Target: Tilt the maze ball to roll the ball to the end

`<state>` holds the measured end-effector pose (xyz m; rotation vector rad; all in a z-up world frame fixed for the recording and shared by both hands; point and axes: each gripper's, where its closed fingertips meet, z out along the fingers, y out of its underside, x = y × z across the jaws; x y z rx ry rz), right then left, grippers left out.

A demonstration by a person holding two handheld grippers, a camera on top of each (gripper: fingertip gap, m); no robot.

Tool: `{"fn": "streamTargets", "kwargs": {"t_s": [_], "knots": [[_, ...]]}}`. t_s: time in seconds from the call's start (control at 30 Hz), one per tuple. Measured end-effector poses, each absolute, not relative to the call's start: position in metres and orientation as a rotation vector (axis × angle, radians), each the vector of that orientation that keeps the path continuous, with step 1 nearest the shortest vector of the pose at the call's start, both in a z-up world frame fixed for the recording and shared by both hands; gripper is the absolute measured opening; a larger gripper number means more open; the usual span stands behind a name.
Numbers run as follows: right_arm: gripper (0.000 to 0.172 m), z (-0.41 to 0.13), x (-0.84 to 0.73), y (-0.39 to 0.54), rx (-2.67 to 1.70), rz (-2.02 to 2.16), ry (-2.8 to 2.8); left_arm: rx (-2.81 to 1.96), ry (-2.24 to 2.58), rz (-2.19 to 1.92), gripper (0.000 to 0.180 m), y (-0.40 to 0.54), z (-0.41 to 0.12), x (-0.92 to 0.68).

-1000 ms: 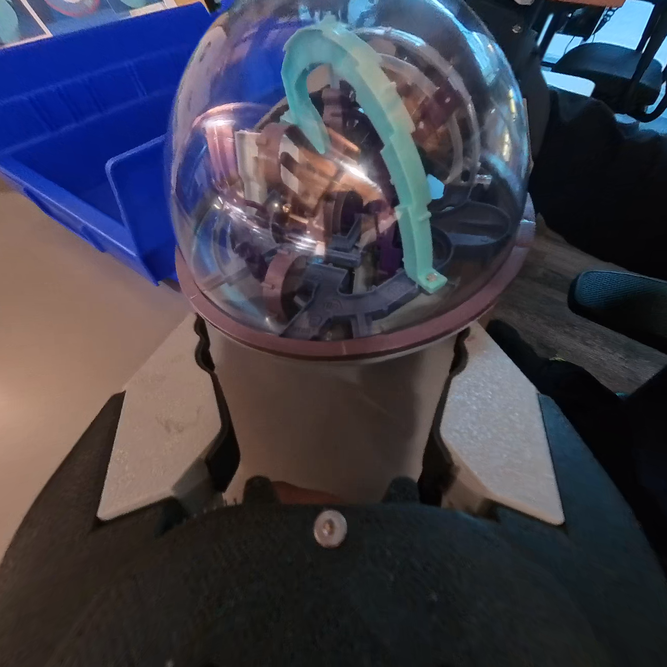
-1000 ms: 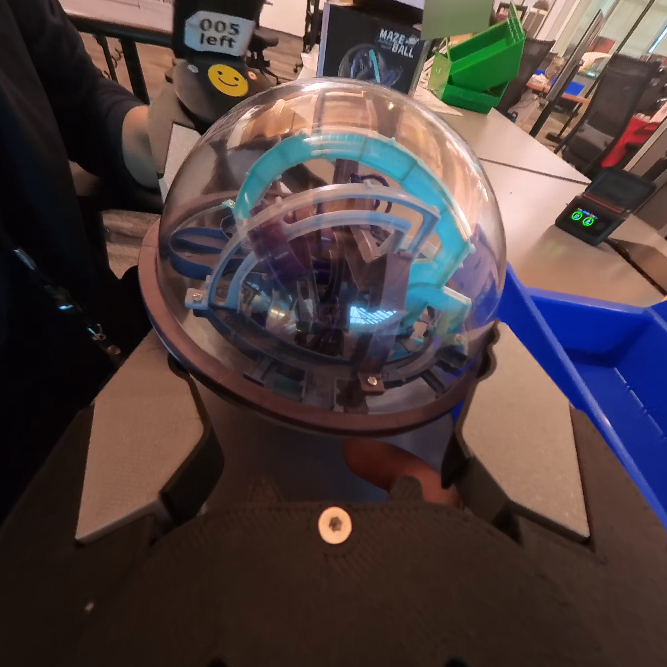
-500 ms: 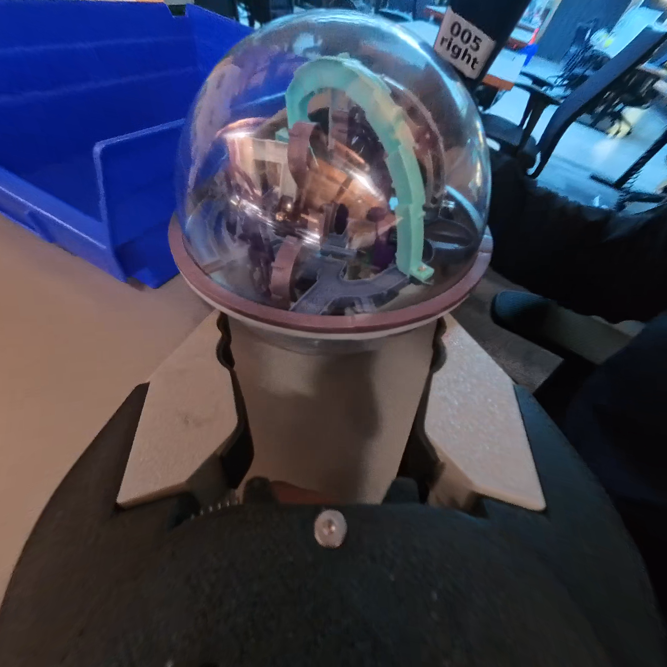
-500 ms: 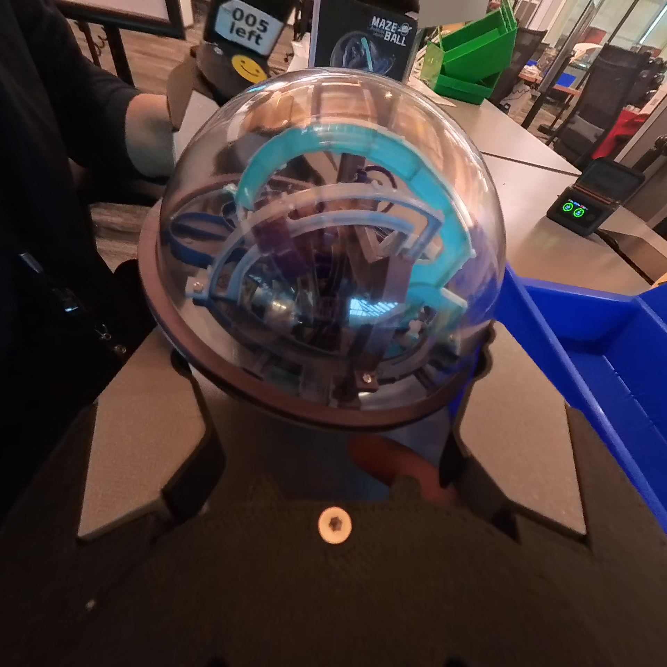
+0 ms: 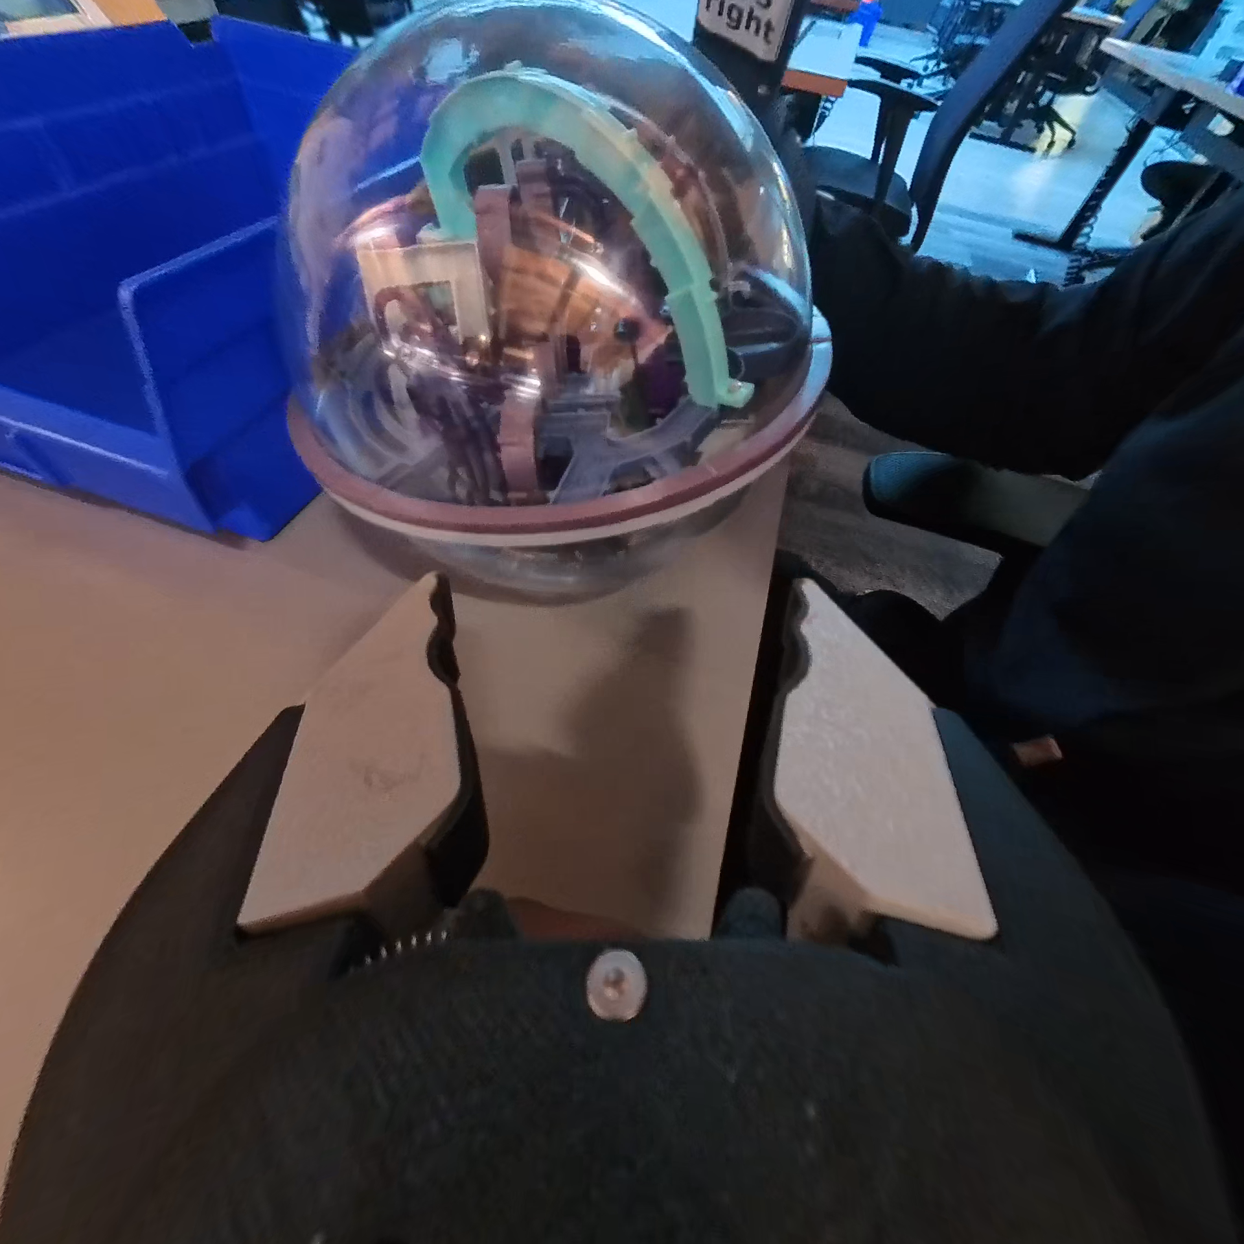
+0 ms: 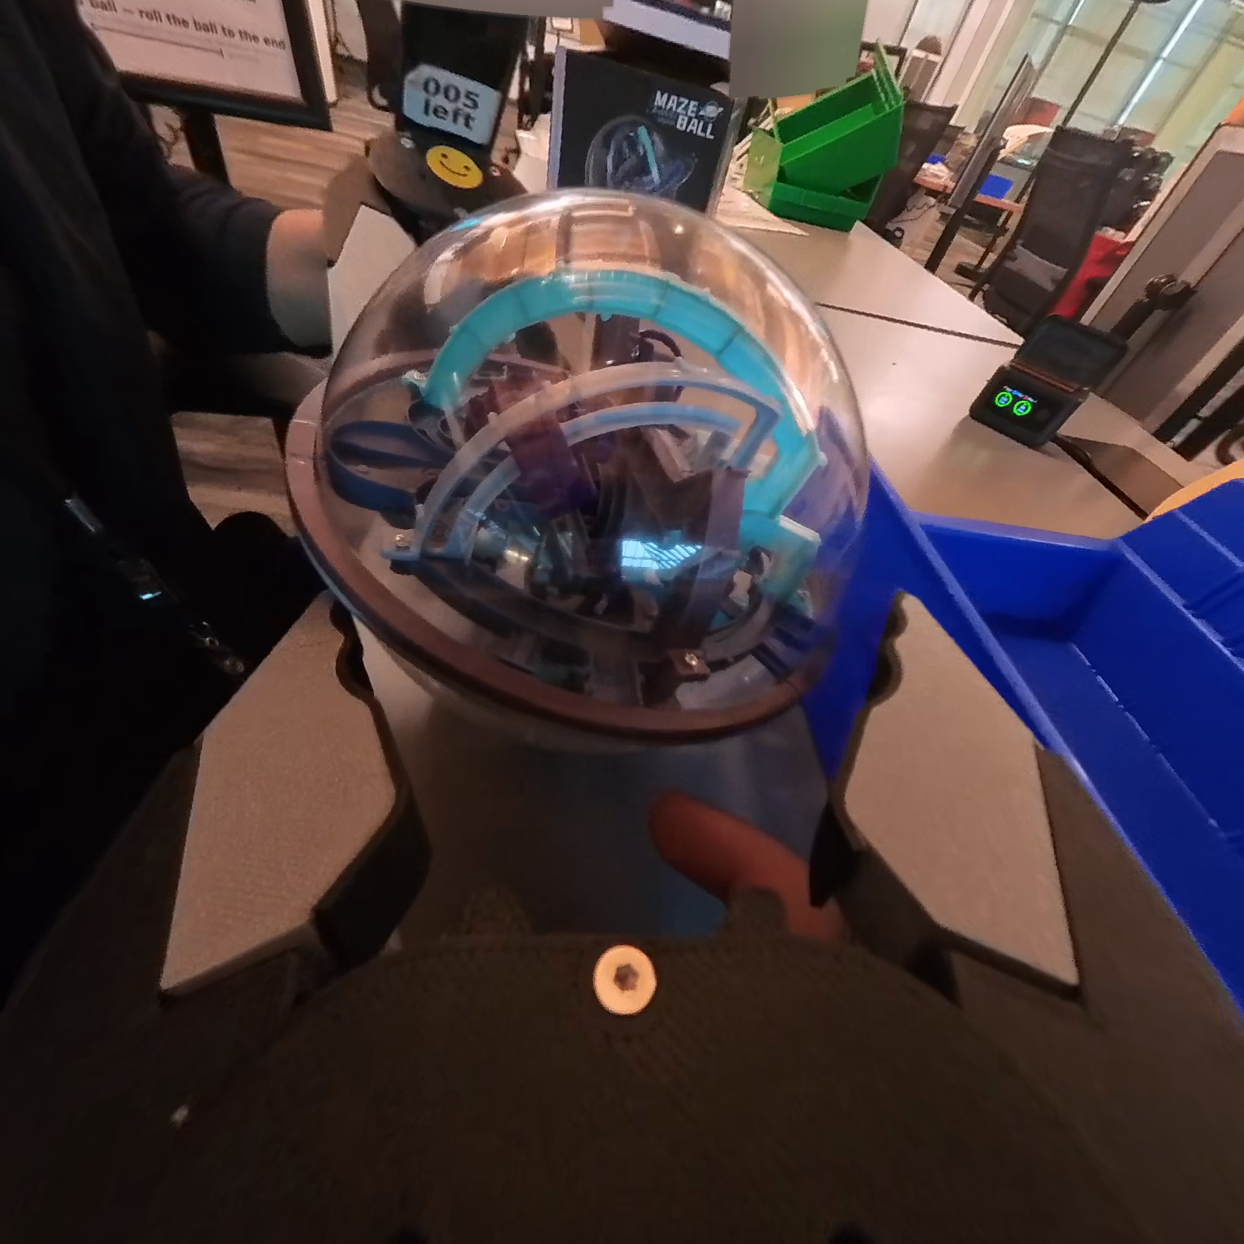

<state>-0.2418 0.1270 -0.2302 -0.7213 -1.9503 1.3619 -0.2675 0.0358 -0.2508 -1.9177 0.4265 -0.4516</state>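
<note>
Only the right wrist view showed the green plastic bins (image 6: 835, 148), the dark product box (image 6: 639, 134) and a small black device with green lights (image 6: 1030, 390) on the grey worktop (image 6: 909, 377); the left one mostly caught the blue plastic bin (image 5: 134, 269). The clear plastic maze ball with teal and purple tracks (image 5: 552, 303) sat up between both grippers. The left gripper (image 5: 616, 599) had its fingers wide apart with the ball just past the tips, and the right gripper's (image 6: 616, 639) fingers (image 6: 296, 727) were spread wide at the ball's lower sides, though I couldn't tell if either pressed on it.
</note>
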Motion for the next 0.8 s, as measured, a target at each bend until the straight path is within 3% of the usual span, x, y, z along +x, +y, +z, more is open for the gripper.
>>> {"fn": "streamTargets", "kwargs": {"t_s": [0.27, 0.47, 0.8], "knots": [[0.144, -0.219, -0.224, 0.145, -0.853, 1.364, -1.864, -1.863, 0.338, -0.537, 0.091, 0.040, -0.237, -0.300], [0.137, -0.182, -0.197, 0.135, -1.042, 1.641, -1.672, -1.779, 0.363, -0.612, 0.087, 0.054, -0.222, -0.314], [0.144, -0.208, -0.210, 0.119, -1.272, 1.274, -1.698, -1.750, 0.560, -0.674, 0.078, 0.047, -0.220, -0.290]]}}
